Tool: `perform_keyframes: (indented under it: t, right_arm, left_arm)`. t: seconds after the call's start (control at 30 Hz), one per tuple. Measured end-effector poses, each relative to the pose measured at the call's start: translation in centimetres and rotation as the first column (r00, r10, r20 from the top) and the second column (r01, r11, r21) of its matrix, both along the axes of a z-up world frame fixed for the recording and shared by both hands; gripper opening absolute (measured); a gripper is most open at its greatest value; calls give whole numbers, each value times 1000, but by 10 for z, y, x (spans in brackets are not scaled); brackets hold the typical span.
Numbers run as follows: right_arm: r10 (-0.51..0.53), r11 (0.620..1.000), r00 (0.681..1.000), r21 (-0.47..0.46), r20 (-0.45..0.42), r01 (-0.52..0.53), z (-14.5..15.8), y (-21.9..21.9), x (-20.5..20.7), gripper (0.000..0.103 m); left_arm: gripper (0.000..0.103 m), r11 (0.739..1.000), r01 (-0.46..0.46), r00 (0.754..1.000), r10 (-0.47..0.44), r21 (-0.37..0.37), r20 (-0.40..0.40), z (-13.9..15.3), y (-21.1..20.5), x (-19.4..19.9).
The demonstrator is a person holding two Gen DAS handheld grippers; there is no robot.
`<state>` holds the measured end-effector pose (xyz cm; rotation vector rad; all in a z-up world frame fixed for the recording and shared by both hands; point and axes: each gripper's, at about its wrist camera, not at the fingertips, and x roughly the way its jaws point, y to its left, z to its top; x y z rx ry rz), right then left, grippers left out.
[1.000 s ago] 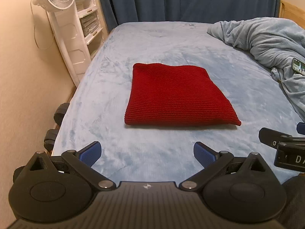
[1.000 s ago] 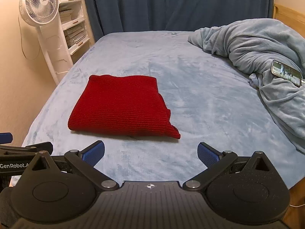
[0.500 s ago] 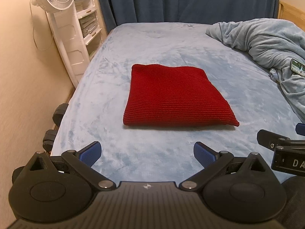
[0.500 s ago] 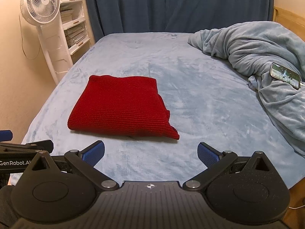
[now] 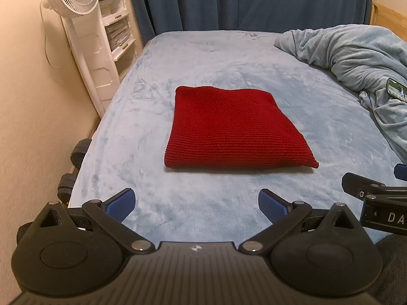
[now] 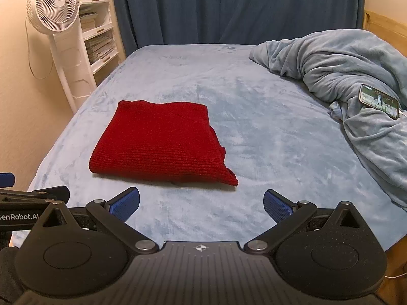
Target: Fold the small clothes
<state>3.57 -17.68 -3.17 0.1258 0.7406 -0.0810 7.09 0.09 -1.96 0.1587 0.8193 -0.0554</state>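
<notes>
A red knitted garment (image 5: 234, 129) lies folded into a flat rectangle on the light blue bed (image 5: 198, 58); it also shows in the right wrist view (image 6: 162, 139). My left gripper (image 5: 197, 203) is open and empty, held near the bed's front edge, short of the garment. My right gripper (image 6: 201, 203) is open and empty, also near the front edge, to the right of the left one. Each gripper shows at the edge of the other's view.
A crumpled blue blanket (image 6: 343, 76) lies on the right of the bed with a phone (image 6: 379, 101) on it. A white fan (image 6: 54, 7) and shelves (image 6: 99, 38) stand at the left. Dark curtains (image 6: 229, 7) hang behind.
Both grippers have drawn back and risen a little from the garment. The garment has not moved. Both stay open.
</notes>
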Motion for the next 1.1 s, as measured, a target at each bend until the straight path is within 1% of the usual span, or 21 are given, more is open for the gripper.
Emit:
perform_keyframes:
  t: [0.9,1.1]
  right_arm:
    - [-7,1000,1000,8,-5,7,-4,7,1,102]
    - [7,999,1000,45,-13,-6,-10,6,4,102]
  left_arm:
    - [103,1000,-3,1000,3,4,-6,0,2,-1]
    - [103,1000,3,1000,-3,1,-13,-3,1,1]
